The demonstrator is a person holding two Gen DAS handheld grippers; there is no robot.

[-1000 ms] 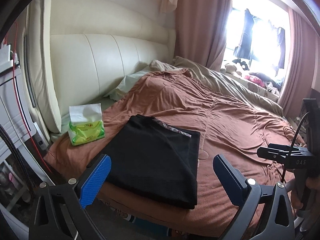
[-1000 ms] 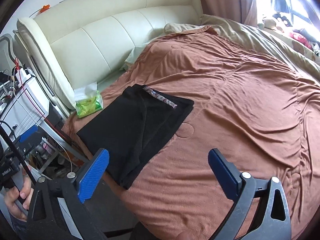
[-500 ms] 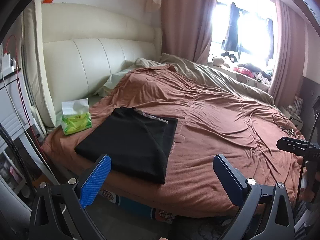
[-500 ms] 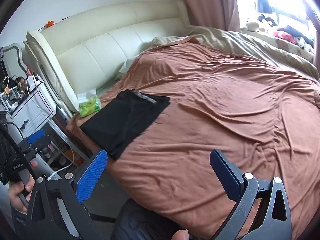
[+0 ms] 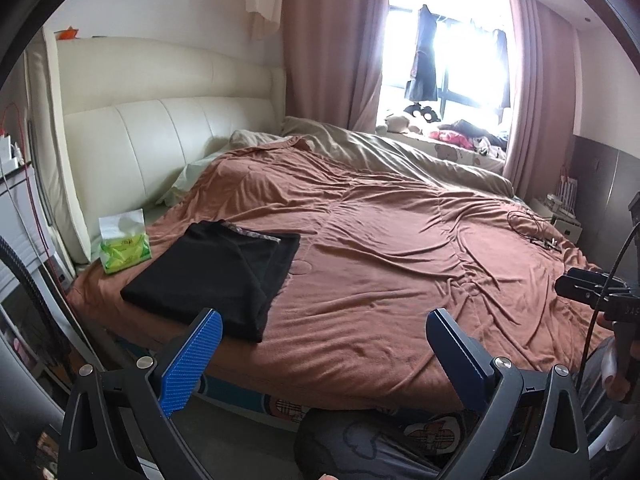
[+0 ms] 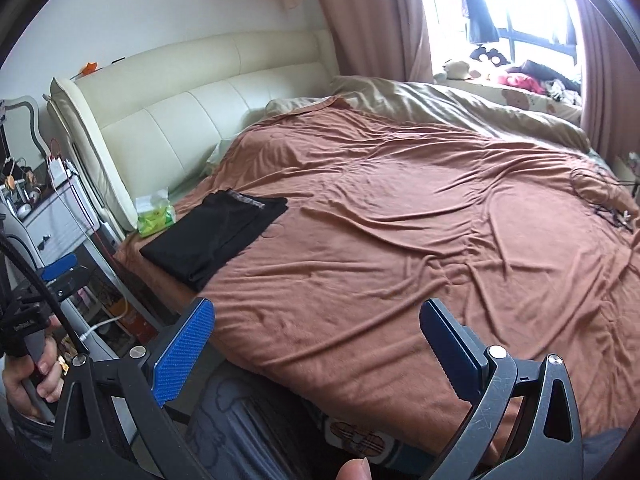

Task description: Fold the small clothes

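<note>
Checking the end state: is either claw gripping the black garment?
No: the black garment lies folded on the bed, apart from both open claws.

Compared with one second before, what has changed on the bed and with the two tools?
Both tools, left tool and right tool, have drawn back from the bed: the folded black garment now looks smaller and farther in both views. Neither took hold of anything; both are open and empty. The garment stays folded on the brown cover, beside the green tissue pack.

No text could be read clearly; print on the tissue pack [image 5: 125,251] and the garment's waistband [image 6: 247,201] was too small.
</note>
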